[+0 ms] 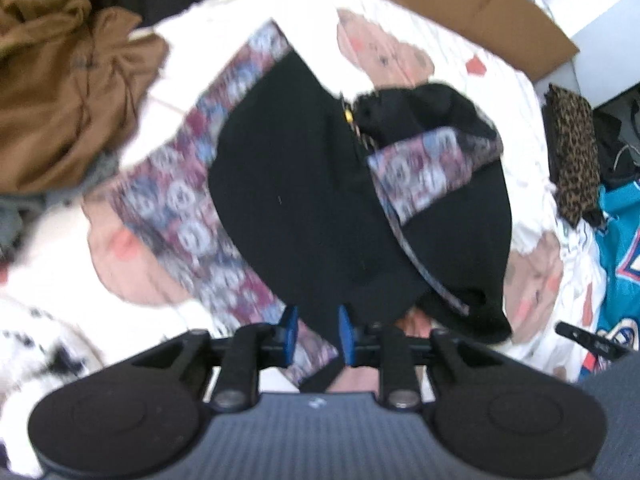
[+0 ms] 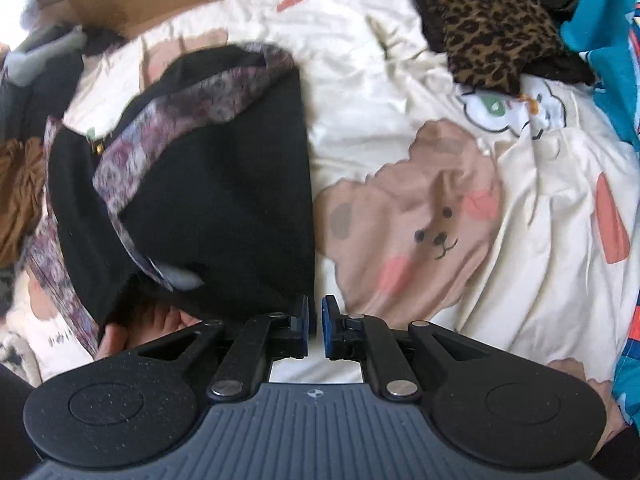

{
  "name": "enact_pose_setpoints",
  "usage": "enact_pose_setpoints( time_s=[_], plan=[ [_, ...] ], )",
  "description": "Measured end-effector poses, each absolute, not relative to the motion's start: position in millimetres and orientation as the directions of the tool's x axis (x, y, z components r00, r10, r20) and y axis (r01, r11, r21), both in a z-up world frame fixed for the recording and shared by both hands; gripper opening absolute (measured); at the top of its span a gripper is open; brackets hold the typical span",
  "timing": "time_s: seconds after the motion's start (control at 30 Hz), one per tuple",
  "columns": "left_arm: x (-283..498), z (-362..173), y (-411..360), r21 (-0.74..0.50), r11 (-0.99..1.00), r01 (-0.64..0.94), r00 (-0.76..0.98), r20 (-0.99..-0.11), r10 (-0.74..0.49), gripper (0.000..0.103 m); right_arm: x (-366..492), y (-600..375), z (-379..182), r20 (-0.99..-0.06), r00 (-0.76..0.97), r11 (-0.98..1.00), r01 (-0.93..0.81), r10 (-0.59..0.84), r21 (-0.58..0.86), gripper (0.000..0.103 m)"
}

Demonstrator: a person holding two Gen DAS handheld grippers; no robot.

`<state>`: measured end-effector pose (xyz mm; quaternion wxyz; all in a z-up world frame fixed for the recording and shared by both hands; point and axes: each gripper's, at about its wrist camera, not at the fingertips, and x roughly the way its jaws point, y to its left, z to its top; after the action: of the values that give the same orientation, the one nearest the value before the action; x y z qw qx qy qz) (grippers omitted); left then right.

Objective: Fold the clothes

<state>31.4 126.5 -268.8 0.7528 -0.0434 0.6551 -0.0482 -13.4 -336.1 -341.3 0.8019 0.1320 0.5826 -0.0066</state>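
Black garment (image 1: 288,208) with floral trim lies partly folded on the bed (image 1: 440,32), brown clothes (image 1: 68,92) to its left. Left gripper (image 1: 318,330) fingers are spread over its near hem, pinching nothing. Right gripper (image 2: 316,322) fingers are nearly together, empty, at its right edge. Judged soft, light, limp; best taken at hem corners. No legible writing.
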Motion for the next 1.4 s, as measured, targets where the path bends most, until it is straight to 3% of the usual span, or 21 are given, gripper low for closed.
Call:
enact_pose_setpoints(
  time_s=[0.2,0.27,0.33,0.4,0.6,0.73,1.3,1.4],
  plan=[
    [54,-261,138,-0.106,0.994,0.008,0.193,-0.976,-0.105,0.032,0,-348,-330,-0.923,0.364,0.96,0.193,0.123,0.205,0.009],
    [63,-258,144,-0.103,0.995,0.011,0.223,-0.969,-0.103,0.04,6,-347,-329,-0.923,0.366,0.958,0.199,0.123,0.206,0.022],
    [73,-256,149,-0.098,0.995,0.012,0.244,-0.965,-0.098,0.041,13,-343,-327,-0.918,0.38,0.961,0.19,0.117,0.201,0.038],
    [84,-257,157,-0.09,0.996,0.01,0.252,-0.964,-0.09,0.041,21,-338,-326,-0.91,0.397,0.964,0.171,0.123,0.205,0.041],
    [120,-261,173,-0.046,0.999,0.012,0.275,-0.96,-0.047,0.042,49,-332,-330,-0.895,0.426,0.96,0.171,0.132,0.223,0.041],
    [142,-261,179,-0.026,1.0,0.014,0.308,-0.951,-0.029,0.055,70,-333,-331,-0.891,0.437,0.961,0.169,0.127,0.22,0.042],
    [223,-291,194,-0.023,1.0,-0.022,0.38,-0.925,-0.013,0.057,169,-327,-370,-0.873,0.455,0.964,0.105,0.173,0.245,0.042],
    [240,-299,194,-0.025,0.999,-0.025,0.387,-0.922,-0.014,0.058,193,-323,-369,-0.859,0.482,0.971,0.063,0.174,0.232,0.049]
  ],
)
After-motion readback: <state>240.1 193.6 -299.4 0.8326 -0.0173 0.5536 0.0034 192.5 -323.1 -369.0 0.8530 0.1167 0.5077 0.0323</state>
